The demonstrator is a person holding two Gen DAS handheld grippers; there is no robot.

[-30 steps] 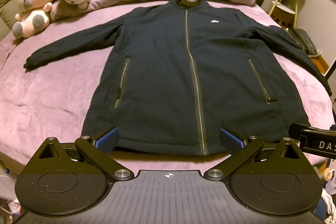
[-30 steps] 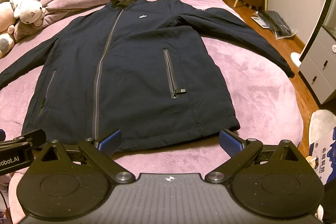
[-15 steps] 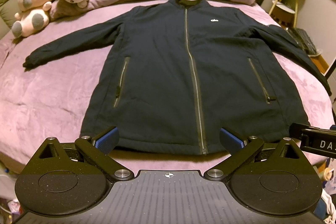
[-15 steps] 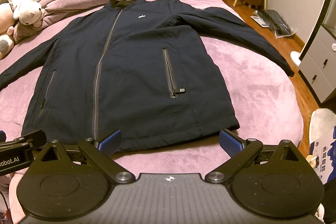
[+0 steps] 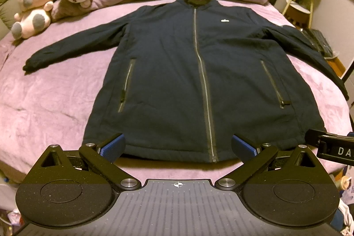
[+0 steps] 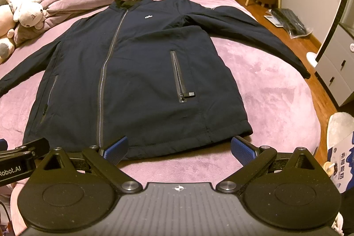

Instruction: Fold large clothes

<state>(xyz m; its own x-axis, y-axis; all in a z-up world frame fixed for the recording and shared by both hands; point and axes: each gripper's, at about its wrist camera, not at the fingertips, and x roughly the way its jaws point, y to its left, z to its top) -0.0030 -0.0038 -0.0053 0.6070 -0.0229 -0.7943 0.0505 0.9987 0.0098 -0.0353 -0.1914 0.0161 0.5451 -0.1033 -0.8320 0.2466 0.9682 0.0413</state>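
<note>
Since the jacket (image 5: 199, 72) lies flat, zipped and face up across the purple bed (image 5: 50, 103), with both sleeves spread outward and nothing yet folded, the step in hand is judged to be the first fold, and it is best begun from the outer parts. Going from the left, the left sleeve (image 5: 73, 48) should be taken near its cuff, lifted only slightly and laid across the chest so that no slack is dragged along the bedcover; the padded cloth looks thick, so a deep bite with the fingers is advised. The central zip (image 5: 202, 72) can be used as the fold line. On the right, the right sleeve (image 6: 254, 34) reaches almost to the bed's edge and should be drawn inward before the side panel is turned over.

As for pose, the left gripper (image 5: 177, 145) is held level just short of the hem, aimed along the jacket's length, its blue fingers (image 5: 112, 144) spread wide and holding nothing. The right gripper (image 6: 179, 147) is held likewise beside it, near the hem's right corner, its fingers (image 6: 242, 148) also wide apart and empty. Neither is seen touching the cloth.
</note>
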